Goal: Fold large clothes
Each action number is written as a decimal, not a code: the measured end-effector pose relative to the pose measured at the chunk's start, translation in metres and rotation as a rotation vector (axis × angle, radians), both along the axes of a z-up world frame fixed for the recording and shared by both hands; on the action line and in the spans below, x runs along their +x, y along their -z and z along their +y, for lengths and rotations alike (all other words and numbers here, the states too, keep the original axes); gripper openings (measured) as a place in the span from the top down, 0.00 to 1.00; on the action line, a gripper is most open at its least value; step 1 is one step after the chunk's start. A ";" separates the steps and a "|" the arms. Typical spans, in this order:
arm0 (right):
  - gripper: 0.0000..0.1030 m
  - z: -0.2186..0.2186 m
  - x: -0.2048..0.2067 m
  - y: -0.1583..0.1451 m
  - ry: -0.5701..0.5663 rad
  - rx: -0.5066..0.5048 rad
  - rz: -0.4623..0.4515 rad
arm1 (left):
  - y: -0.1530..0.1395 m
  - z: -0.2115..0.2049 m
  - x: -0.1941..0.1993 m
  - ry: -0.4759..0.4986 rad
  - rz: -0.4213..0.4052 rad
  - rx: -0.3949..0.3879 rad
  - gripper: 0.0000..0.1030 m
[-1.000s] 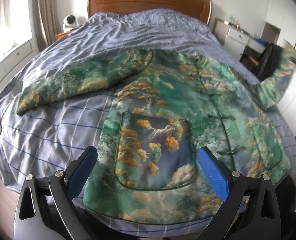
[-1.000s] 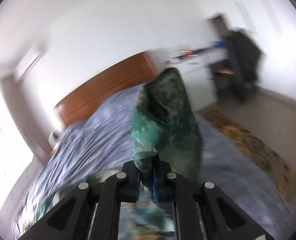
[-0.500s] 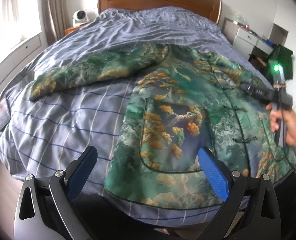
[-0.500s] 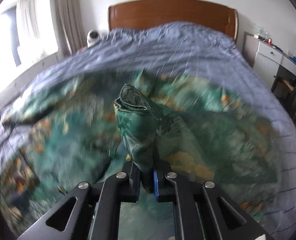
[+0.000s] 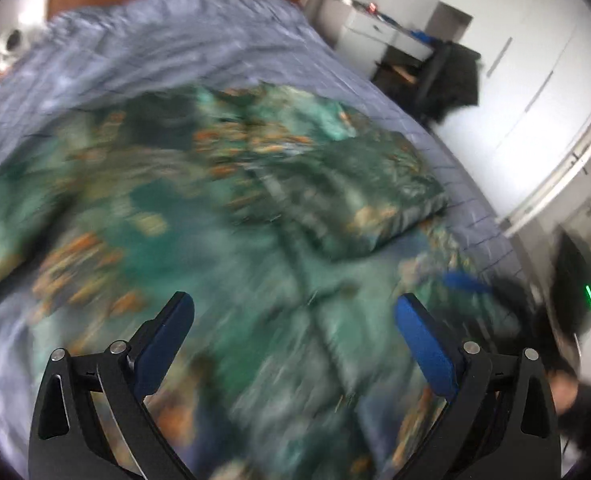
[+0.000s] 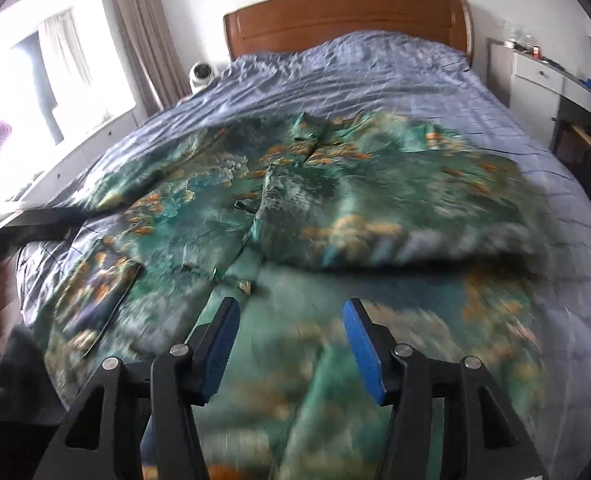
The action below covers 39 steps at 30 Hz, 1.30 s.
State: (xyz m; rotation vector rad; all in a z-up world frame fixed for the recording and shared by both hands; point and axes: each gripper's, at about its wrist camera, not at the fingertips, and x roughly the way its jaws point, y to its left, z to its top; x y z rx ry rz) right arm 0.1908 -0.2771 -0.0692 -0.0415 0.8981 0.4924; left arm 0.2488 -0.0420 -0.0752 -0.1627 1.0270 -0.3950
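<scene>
Trouble could come from the folded sleeve (image 6: 375, 216): it only rests loose on the jacket (image 6: 183, 216), so a bump from my tools could slide it off. My right tool (image 6: 291, 332) is opening with nothing in it. My left tool (image 5: 295, 332) is wide open and holds nothing too. The jacket lies spread on the bed (image 6: 375, 76) with its blue checked cover. A wooden headboard (image 6: 343, 12), a window (image 6: 55, 80) and a white dresser (image 6: 543, 76) stand around it.
</scene>
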 end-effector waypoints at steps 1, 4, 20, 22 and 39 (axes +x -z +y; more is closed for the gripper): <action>0.46 -0.004 -0.004 -0.004 0.010 0.008 -0.003 | 0.005 -0.008 0.013 0.006 0.018 -0.006 0.03; 0.46 -0.025 -0.026 -0.013 0.049 0.041 -0.011 | 0.037 -0.043 0.064 0.017 0.110 0.026 0.14; 0.46 -0.112 0.060 -0.051 0.218 -0.076 -0.163 | 0.036 -0.030 0.129 -0.137 0.084 0.080 0.88; 0.47 -0.120 0.107 -0.045 0.242 -0.100 -0.132 | 0.059 -0.023 0.136 -0.168 0.127 0.075 0.87; 0.72 -0.085 0.292 0.078 0.253 -0.066 0.194 | 0.087 -0.017 0.132 -0.162 0.075 0.068 0.76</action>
